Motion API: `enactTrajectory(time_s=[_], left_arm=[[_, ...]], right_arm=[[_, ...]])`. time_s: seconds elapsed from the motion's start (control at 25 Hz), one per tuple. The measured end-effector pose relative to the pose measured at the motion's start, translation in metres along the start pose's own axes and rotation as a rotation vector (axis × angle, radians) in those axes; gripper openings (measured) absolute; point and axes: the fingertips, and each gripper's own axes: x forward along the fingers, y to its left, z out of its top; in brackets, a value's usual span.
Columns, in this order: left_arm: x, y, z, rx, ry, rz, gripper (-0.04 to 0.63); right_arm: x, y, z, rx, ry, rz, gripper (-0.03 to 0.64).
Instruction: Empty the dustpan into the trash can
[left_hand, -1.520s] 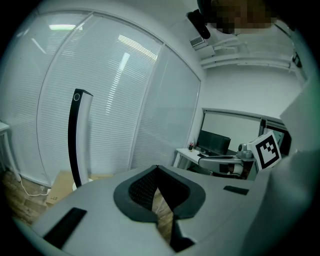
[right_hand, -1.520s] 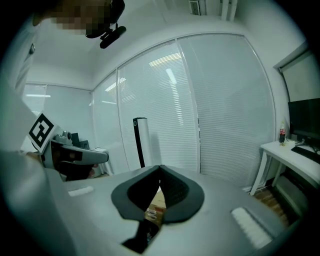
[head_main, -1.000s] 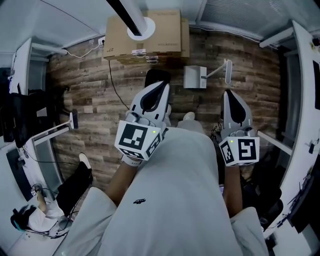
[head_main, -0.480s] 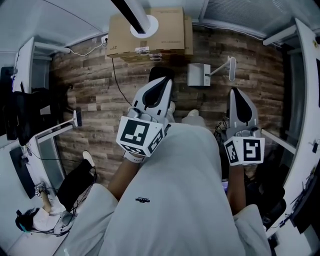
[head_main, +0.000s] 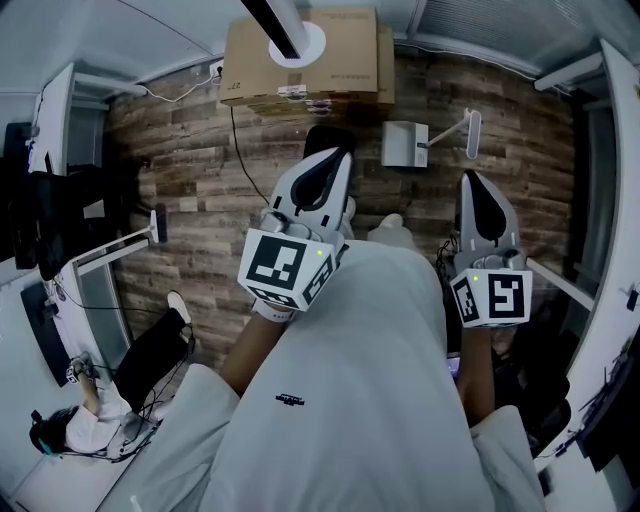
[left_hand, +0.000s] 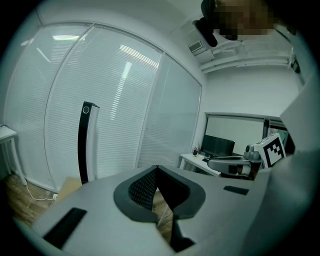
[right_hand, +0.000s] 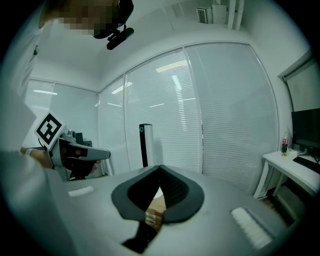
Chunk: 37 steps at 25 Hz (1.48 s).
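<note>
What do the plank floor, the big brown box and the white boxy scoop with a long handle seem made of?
Brown plank floor: wood or wood-look laminate, matt; grain streaks and staggered board joints show. Big brown box: cardboard, dull tan faces with small print. White boxy scoop with a long handle: probably smooth plastic, uniformly white; too small to be sure.

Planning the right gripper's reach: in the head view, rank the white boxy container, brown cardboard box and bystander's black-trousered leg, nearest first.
From the right gripper:
1. White boxy container, floor, just ahead-left.
2. Brown cardboard box, far wall, further left.
3. Bystander's black-trousered leg, lower left corner.
</note>
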Motion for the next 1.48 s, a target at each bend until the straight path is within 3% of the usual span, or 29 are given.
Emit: enactTrajectory(time_s=[1.04, 1.32, 1.48], left_arm=[[-0.005, 0.008, 0.000, 0.001, -0.005, 0.011, 0.006], [-0.003, 0.007, 0.001, 0.005, -0.013, 0.009, 0.006], [-0.002, 0.007, -0.001, 0.007, -0.006, 0.007, 0.006]], right_arm=[[0.006, 0.001, 0.001, -0.018, 0.013, -0.002, 0.011], [0.007, -0.008, -0.002, 0.096, 0.014, 0.001, 0.011], [0.005, -0.007, -0.002, 0.075, 0.015, 0.004, 0.011]])
